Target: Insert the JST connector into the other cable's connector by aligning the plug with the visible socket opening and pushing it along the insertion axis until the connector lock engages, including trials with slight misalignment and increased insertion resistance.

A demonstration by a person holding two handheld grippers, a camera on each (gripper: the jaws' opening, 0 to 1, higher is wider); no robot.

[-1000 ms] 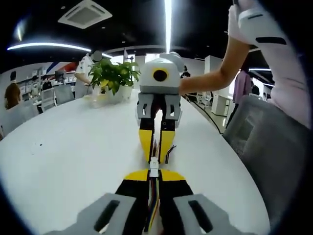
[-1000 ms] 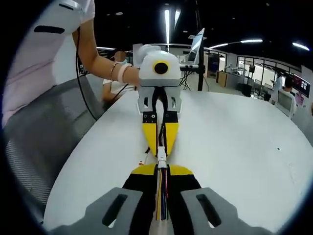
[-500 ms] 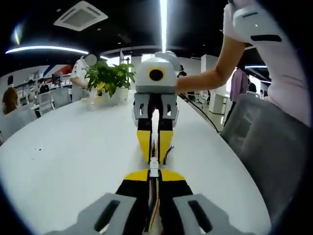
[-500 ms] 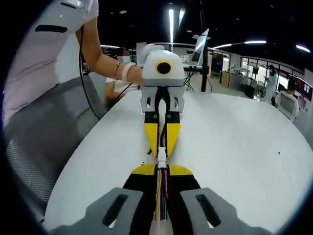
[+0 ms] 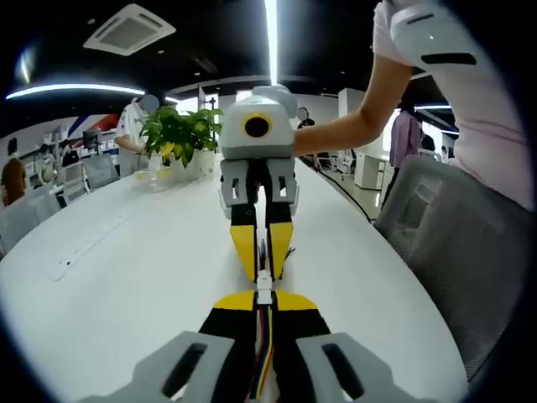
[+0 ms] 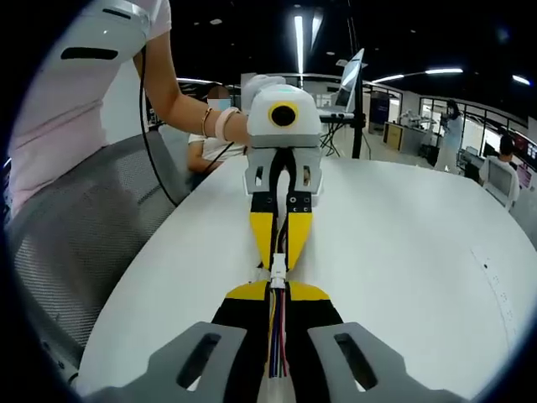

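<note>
In the left gripper view my left gripper [image 5: 263, 299] is shut on a cable of coloured wires with a small white JST connector [image 5: 264, 287] at its tip. Facing it tip to tip, the right gripper [image 5: 262, 267] holds the other cable, and the two connectors meet between the yellow jaw tips. In the right gripper view my right gripper [image 6: 277, 290] is shut on its own wire bundle, whose white connector [image 6: 277, 274] touches the one held by the left gripper [image 6: 278, 256]. Whether the connectors are fully seated is too small to tell.
Both grippers hover over a large white oval table [image 5: 151, 277]. A potted green plant [image 5: 178, 133] stands at its far end. A grey mesh chair [image 5: 453, 243] sits beside the table, and the person's arm [image 5: 344, 134] reaches to the right gripper. Other people sit at desks behind.
Both views have shifted slightly with the hands; the facing gripper looks a little closer and higher. The connectors stay together between the jaw tips.
</note>
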